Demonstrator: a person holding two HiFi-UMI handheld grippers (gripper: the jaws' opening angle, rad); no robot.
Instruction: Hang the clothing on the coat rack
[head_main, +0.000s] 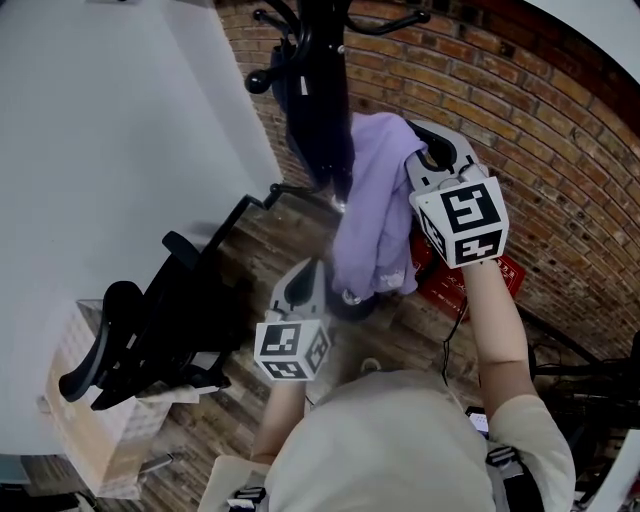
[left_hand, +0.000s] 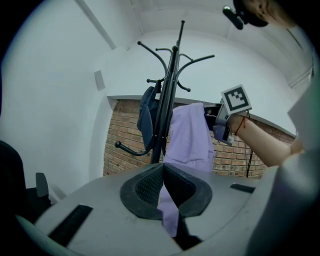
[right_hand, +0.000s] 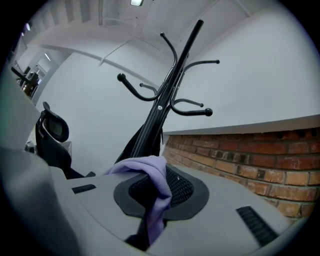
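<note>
A lilac garment (head_main: 372, 205) hangs between my two grippers beside the black coat rack (head_main: 322, 60). My right gripper (head_main: 420, 158) holds its upper part high, shut on the cloth (right_hand: 157, 182), which drapes over the jaws. Lower down, my left gripper (head_main: 318, 268) is shut on the garment's lower edge (left_hand: 169, 205). In the left gripper view the garment (left_hand: 190, 137) hangs just right of the rack's pole (left_hand: 167, 105), with the right gripper (left_hand: 216, 119) behind it. A dark blue garment (head_main: 318, 120) hangs on the rack. The rack's hooks (right_hand: 192, 107) rise ahead of the right gripper.
A black office chair (head_main: 160, 320) stands at the left near a cardboard box (head_main: 85, 420). A brick wall (head_main: 560, 170) runs behind the rack, with a white wall (head_main: 110, 150) to the left. A red object (head_main: 460, 285) lies on the wooden floor.
</note>
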